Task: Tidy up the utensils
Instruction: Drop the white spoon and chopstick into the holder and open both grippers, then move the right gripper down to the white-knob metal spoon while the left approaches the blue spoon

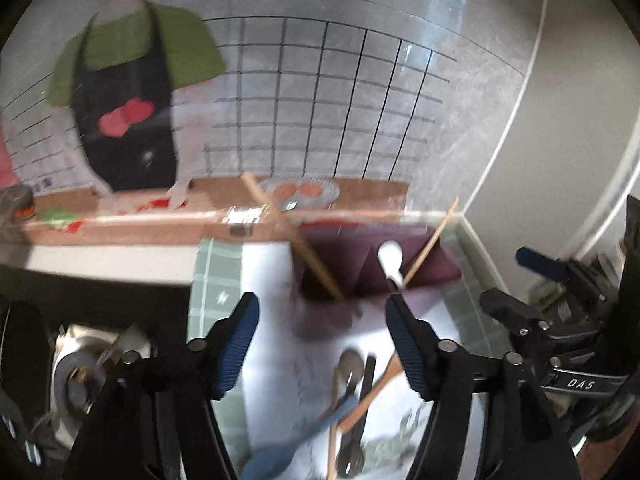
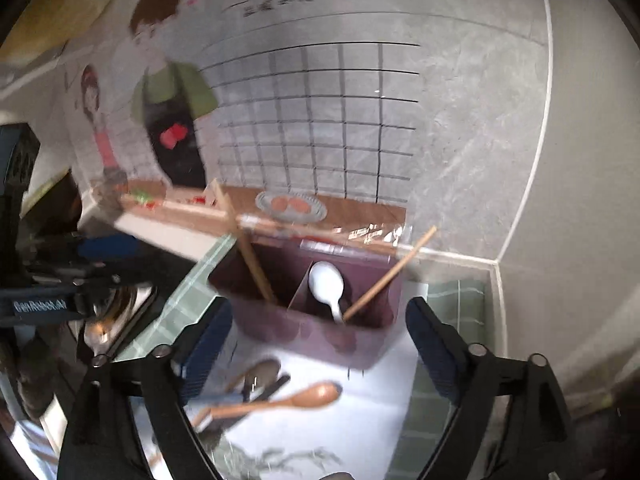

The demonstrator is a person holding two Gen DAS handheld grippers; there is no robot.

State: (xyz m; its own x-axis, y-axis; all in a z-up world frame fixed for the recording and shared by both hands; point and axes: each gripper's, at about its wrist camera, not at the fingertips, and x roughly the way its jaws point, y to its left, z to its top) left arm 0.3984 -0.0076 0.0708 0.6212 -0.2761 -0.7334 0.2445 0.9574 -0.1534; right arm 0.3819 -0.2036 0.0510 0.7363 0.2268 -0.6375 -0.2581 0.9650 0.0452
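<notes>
A dark purple utensil holder stands at the back of the counter against the wall; it also shows in the left wrist view. It holds a white spoon, a wooden stick in its left compartment and another stick on the right. In front of it lies a loose pile: a wooden spoon, a metal spoon, a blue spoon and a dark utensil. My left gripper is open and empty above the pile. My right gripper is open and empty, just before the holder.
A white mat with a green checked border covers the counter. A steel sink lies to the left. The wall with a cartoon sticker rises close behind the holder. The right gripper's body shows at the right of the left wrist view.
</notes>
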